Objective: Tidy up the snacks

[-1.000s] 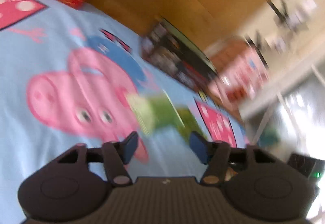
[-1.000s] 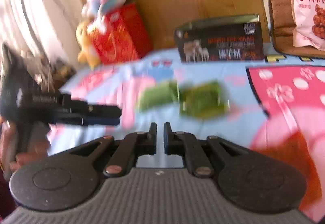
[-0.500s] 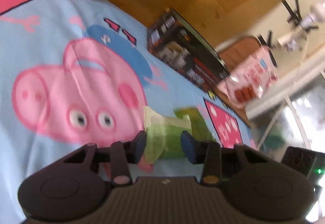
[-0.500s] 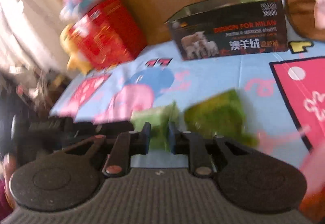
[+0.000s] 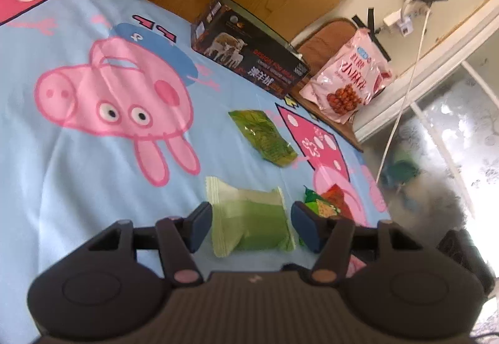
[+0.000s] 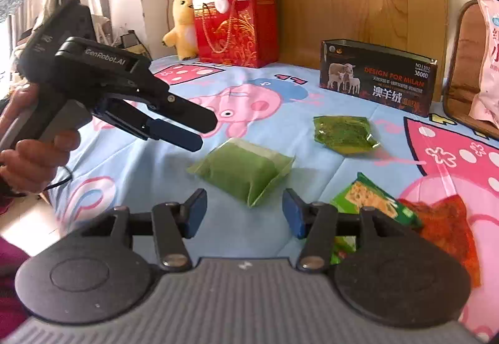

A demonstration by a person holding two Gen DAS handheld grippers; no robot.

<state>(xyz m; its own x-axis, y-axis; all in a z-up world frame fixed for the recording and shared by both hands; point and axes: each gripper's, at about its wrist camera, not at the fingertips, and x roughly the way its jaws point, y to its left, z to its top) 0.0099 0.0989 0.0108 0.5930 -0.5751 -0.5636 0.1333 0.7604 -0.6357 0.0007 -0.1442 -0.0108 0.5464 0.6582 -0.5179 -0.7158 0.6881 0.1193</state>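
A light green snack packet (image 5: 249, 216) (image 6: 243, 170) lies flat on the blue cartoon bedsheet (image 5: 62, 175). My left gripper (image 5: 251, 225) is open with its jaws either side of the packet, above it. My right gripper (image 6: 244, 214) is open just in front of the same packet. A dark green packet (image 5: 263, 135) (image 6: 343, 133) lies farther back. A green cracker packet (image 6: 371, 200) (image 5: 322, 205) and a red packet (image 6: 443, 228) lie at the right. The left gripper body (image 6: 109, 94) shows in the right wrist view, held by a hand.
A dark open box (image 5: 249, 60) (image 6: 377, 78) stands at the back by the wooden headboard. A pink snack bag (image 5: 349, 78) leans on a brown cushion. A red gift bag (image 6: 237, 28) and plush toys (image 6: 187, 25) stand at the back left.
Both grippers have opened; the right was shut a second ago. The left gripper has moved closer over the light green packet. The views have steadied.
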